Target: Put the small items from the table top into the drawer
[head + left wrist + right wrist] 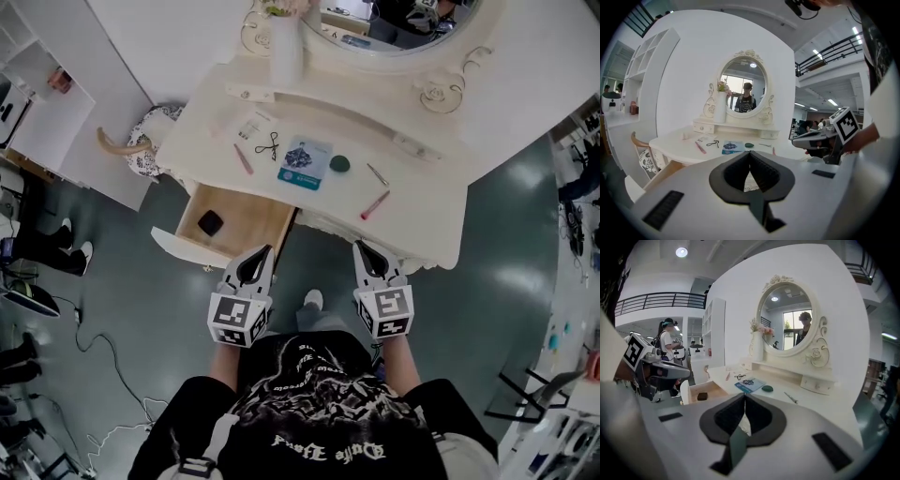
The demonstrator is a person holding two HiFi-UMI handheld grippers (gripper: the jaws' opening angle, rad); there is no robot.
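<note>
Below the front edge of a white dressing table, seen from above, my two grippers hang side by side, both short of the furniture. My left gripper [255, 266] has its jaws pressed together with nothing between them. My right gripper [367, 259] is closed the same way and is also empty.

At eleven o'clock from my left gripper, the drawer [251, 228] stands pulled out with its wooden floor showing. One small black item [210, 222] lies in its left part. As far as I can see, that is the only thing put away.

At twelve o'clock, on the tabletop [427, 211], the other small items lie spread out and apart from one another:
- a pink pen [243, 157]
- black scissors [267, 145]
- a blue card [305, 161]
- a round green item [339, 163]
- a thin metal tool [377, 173]
- a red stick [375, 204], nearest the front edge, at twelve o'clock from my right gripper
- a small pale item [251, 128] beside the scissors, too small to identify

I judge the task to be at an early stage. One item is in the drawer, at least six are left to move, and no pickup is under way.
</note>
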